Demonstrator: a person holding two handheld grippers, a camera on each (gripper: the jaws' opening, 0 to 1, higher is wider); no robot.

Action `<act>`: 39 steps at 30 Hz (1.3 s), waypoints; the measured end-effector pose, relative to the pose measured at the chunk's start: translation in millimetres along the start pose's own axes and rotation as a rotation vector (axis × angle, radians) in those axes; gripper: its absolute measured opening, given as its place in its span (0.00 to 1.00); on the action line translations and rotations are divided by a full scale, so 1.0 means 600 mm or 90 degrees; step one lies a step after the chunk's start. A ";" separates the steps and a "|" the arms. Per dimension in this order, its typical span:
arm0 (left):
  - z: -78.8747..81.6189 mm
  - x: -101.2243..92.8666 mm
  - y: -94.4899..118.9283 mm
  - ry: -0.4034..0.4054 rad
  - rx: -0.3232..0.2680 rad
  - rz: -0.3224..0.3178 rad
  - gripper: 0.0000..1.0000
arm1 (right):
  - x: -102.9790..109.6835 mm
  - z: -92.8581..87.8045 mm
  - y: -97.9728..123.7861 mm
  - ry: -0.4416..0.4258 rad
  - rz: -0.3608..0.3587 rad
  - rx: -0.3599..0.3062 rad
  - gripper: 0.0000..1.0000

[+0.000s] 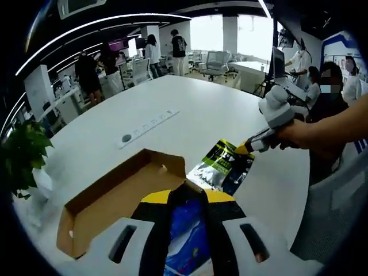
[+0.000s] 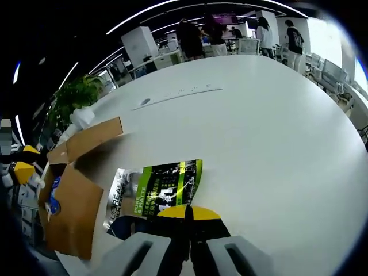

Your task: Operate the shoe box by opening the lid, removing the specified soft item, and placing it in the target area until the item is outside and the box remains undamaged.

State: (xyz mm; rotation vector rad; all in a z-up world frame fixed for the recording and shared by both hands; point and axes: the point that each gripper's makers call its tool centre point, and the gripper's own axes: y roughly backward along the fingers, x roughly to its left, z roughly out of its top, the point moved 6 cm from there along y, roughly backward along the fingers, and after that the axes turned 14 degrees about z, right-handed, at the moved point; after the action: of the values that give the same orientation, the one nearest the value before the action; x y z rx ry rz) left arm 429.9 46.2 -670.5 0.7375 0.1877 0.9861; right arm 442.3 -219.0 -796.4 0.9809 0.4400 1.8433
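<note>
L'Oréal-labelled pouch (image 2: 155,192) in right tongs (image 2: 187,221)

My left tool (image 1: 187,192) covers part of the open shoe box (image 1: 115,198) and all but a strip of the blue item (image 1: 187,230) between its jaws. In the right gripper view, my right tool (image 2: 187,221) hides the lower edge of the green-and-silver pouch (image 2: 158,190); its small print is unreadable. The box interior (image 2: 69,213) runs off-frame.
</note>
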 end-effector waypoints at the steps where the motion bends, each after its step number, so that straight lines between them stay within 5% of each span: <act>1: -0.006 0.009 0.002 0.004 0.003 0.005 0.19 | 0.001 0.000 -0.001 -0.001 0.000 -0.001 0.00; 27: -0.129 0.126 0.100 0.082 0.050 0.098 0.20 | 0.018 -0.008 -0.023 0.020 -0.009 0.012 0.00; 39: -0.172 0.145 0.122 0.119 0.066 0.115 0.20 | 0.014 -0.007 -0.019 0.060 -0.012 0.029 0.00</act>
State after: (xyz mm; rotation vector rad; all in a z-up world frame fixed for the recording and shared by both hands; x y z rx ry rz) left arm 379.9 190.8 -685.3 0.7664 0.3425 1.2251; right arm 443.8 -205.5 -803.2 0.9196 0.5500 1.8748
